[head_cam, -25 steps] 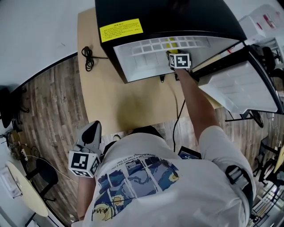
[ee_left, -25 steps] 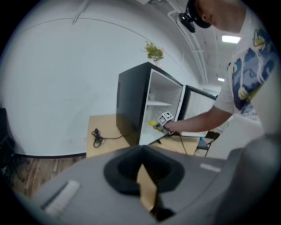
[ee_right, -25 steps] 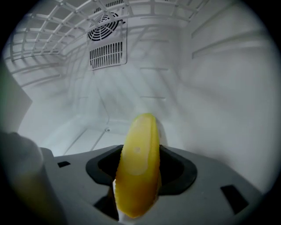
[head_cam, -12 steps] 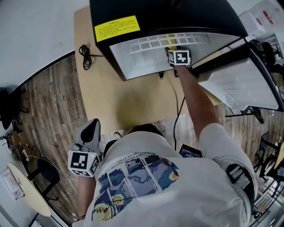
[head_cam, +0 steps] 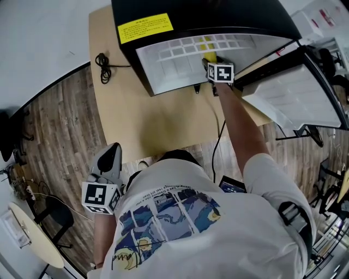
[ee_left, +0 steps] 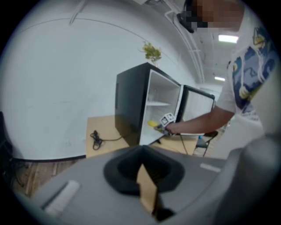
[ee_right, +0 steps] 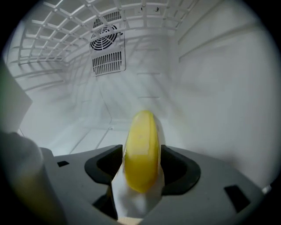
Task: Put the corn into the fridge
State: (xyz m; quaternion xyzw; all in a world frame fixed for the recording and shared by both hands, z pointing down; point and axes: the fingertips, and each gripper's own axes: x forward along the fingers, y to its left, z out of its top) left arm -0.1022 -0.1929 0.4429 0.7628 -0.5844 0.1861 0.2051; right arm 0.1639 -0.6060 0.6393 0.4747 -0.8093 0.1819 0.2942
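Right gripper (ee_right: 141, 176) is inching deeper into fridge (head_cam: 218, 16) | jaws are clamping corn (ee_right: 141, 149) mid-cob: likely light, stiff, slippery | left gripper (head_cam: 109, 161) is hanging closed, empty

My head camera looks steeply down past my own shirt onto the desk (head_cam: 131, 109) and the black top of the fridge (head_cam: 218, 16), whose door stands open to the right. It takes in both claws: my right claw (head_cam: 211, 61) far off at the fridge mouth, and my left claw (head_cam: 109, 158) close under the lens by my side. The camera on my left claw sits low and well back, looking along its jaws. It shares the desk, the fridge and my right claw with the head view, seen from the side. The camera on my right claw is inside the fridge, facing the rear fan grille (ee_right: 107, 48), with the corn (ee_right: 141, 149) close before it.
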